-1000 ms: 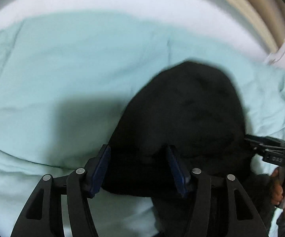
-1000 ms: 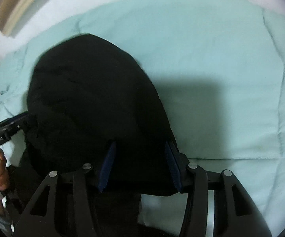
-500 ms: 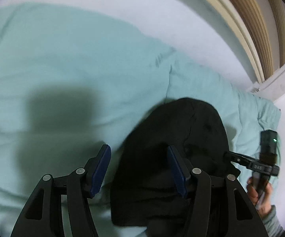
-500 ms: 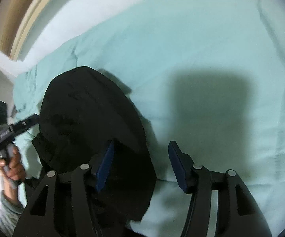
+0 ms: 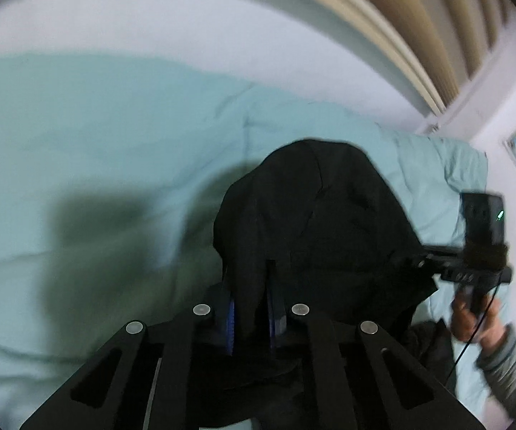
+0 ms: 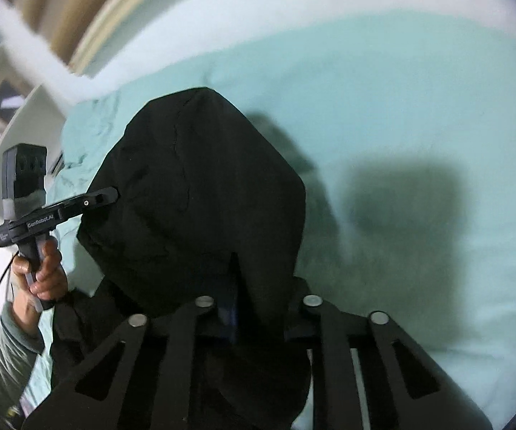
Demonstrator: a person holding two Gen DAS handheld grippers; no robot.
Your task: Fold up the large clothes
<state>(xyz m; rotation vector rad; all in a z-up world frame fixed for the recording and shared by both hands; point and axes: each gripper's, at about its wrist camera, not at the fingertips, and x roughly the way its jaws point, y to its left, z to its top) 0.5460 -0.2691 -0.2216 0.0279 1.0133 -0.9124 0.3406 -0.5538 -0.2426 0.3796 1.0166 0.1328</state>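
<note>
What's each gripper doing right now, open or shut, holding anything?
Left gripper: shut on the black garment.
Right gripper: shut on the same garment, a fold pinched between the jaws.

One black garment, one pale green quilt, two grippers and two hands are counted.

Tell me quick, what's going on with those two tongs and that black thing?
Left tongs shut on black garment. Right tongs shut on it too. Garment bunched over teal bedding, not yet folded. Nothing in the way.
</note>
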